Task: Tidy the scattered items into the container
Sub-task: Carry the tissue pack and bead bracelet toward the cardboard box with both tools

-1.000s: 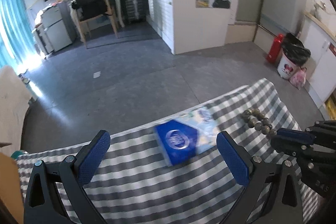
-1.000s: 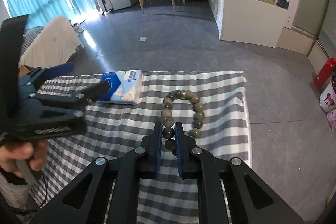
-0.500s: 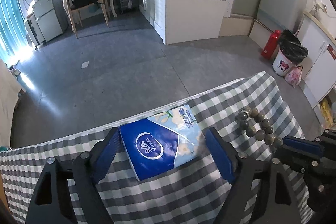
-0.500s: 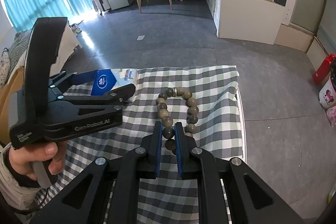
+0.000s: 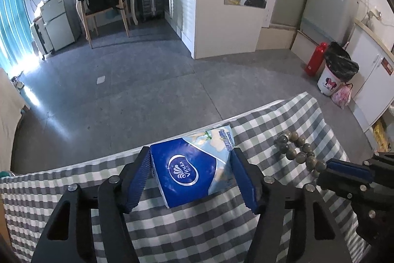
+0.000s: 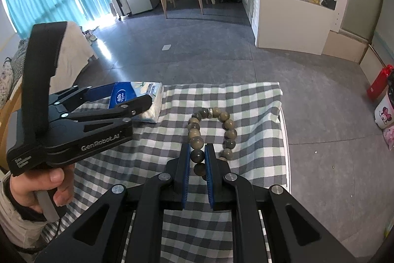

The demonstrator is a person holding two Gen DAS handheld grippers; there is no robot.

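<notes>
A blue and white tissue pack lies on the grey checked tablecloth near the far edge. My left gripper straddles it, jaws closing, blue pads right at its two sides with no clear squeeze showing. The right wrist view shows that left gripper over the tissue pack, held by a person's hand. A bracelet of olive-brown beads lies to the right. My right gripper is shut on one of its near beads. In the left wrist view the right gripper meets the bracelet. No container is in view.
The table's far edge and right edge drop to a grey floor. Beyond stand a wooden chair, a white partition, a red bottle and a lined waste bin.
The left gripper has come down over the tissue pack and its jaws have narrowed from wide apart to the pack's sides. The right gripper has stayed shut on the bracelet.
</notes>
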